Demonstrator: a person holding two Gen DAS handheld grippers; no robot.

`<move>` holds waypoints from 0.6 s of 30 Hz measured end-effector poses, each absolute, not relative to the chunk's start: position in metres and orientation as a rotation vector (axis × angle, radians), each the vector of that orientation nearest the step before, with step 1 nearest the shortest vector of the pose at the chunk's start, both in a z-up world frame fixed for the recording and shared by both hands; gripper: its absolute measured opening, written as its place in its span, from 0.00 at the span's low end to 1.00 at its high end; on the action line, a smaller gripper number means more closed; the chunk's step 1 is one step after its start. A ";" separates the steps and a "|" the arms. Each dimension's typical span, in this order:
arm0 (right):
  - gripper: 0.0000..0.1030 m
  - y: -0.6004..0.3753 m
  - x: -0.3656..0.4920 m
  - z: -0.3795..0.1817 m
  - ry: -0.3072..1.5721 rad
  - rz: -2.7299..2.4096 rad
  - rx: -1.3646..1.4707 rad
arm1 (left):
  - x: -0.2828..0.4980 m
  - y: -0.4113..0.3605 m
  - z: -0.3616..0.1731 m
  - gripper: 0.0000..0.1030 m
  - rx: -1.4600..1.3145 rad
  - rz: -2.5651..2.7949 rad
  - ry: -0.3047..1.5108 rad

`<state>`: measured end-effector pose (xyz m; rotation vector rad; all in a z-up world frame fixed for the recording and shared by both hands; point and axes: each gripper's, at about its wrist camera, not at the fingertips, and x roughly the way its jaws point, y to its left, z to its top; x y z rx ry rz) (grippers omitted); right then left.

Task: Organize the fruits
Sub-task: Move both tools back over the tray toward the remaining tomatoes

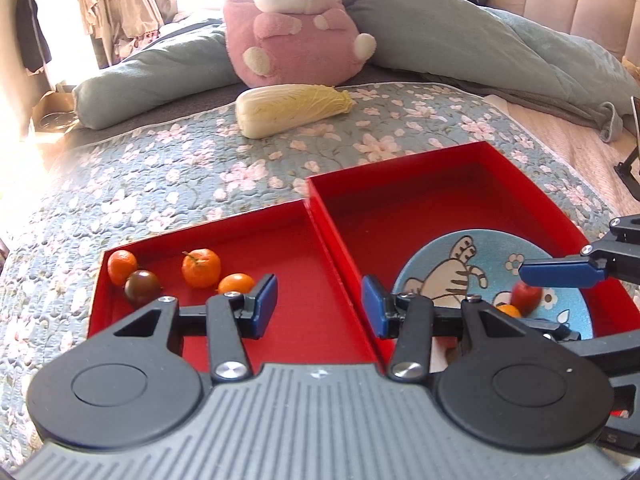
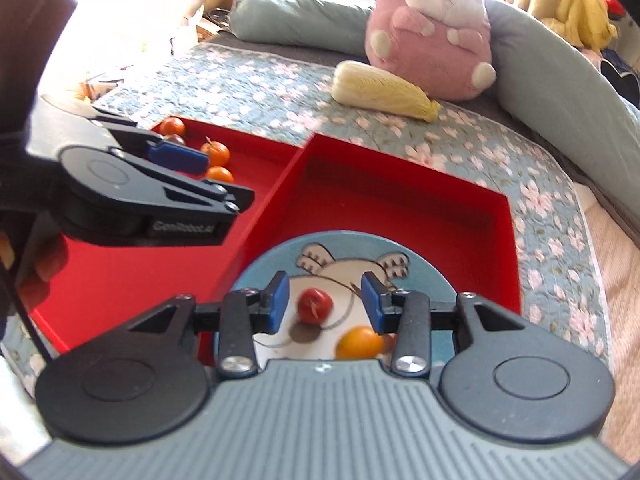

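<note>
Left red tray (image 1: 304,312): two tangerines (image 1: 201,268), a small orange tomato (image 1: 237,283) and a dark tomato (image 1: 142,286) still sit at its ten o'clock corner. Left gripper (image 1: 320,307) hangs above, jaws apart, nothing between them. Right red tray (image 2: 440,216) holds the blue cat plate (image 2: 436,272) with a red tomato (image 2: 315,305) and an orange fruit (image 2: 359,343). Right gripper (image 2: 325,303) released, the red tomato lying loose between its pads. Sorting looks roughly a third done.
</note>
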<state>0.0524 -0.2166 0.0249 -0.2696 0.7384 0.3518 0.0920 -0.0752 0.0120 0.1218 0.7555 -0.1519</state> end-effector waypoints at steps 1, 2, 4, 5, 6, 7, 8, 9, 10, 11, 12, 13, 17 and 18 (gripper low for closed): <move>0.41 -0.212 0.053 0.026 0.733 0.365 -0.265 | 0.092 -0.070 0.012 0.52 0.117 -0.141 0.755; 0.41 -0.207 0.053 0.027 0.726 0.375 -0.264 | 0.092 -0.065 0.012 0.52 0.113 -0.132 0.755; 0.41 -0.197 0.053 0.029 0.714 0.395 -0.266 | 0.091 -0.053 0.012 0.52 0.100 -0.107 0.754; 0.41 -0.193 0.054 0.030 0.710 0.404 -0.265 | 0.091 -0.047 0.011 0.52 0.094 -0.094 0.754; 0.41 -0.188 0.055 0.030 0.708 0.414 -0.264 | 0.091 -0.041 0.011 0.52 0.085 -0.083 0.755; 0.41 -0.183 0.056 0.031 0.707 0.422 -0.264 | 0.091 -0.035 0.011 0.52 0.076 -0.071 0.757; 0.41 -0.179 0.057 0.031 0.704 0.431 -0.263 | 0.091 -0.029 0.011 0.51 0.070 -0.061 0.759; 0.41 -0.174 0.060 0.030 0.703 0.438 -0.261 | 0.091 -0.022 0.010 0.51 0.064 -0.050 0.761; 0.41 -0.170 0.061 0.030 0.704 0.443 -0.260 | 0.091 -0.017 0.010 0.52 0.058 -0.042 0.764; 0.41 -0.166 0.062 0.029 0.706 0.451 -0.261 | 0.091 -0.012 0.009 0.51 0.053 -0.035 0.767; 0.41 -0.161 0.063 0.028 0.708 0.458 -0.263 | 0.091 -0.007 0.008 0.52 0.051 -0.025 0.769; 0.41 -0.157 0.065 0.026 0.710 0.466 -0.269 | 0.091 -0.003 0.007 0.51 0.050 -0.017 0.770; 0.41 -0.141 0.070 0.022 0.712 0.495 -0.292 | 0.091 0.017 0.005 0.52 0.030 0.016 0.770; 0.41 -0.138 0.071 0.021 0.711 0.503 -0.292 | 0.092 0.022 0.004 0.52 0.023 0.026 0.771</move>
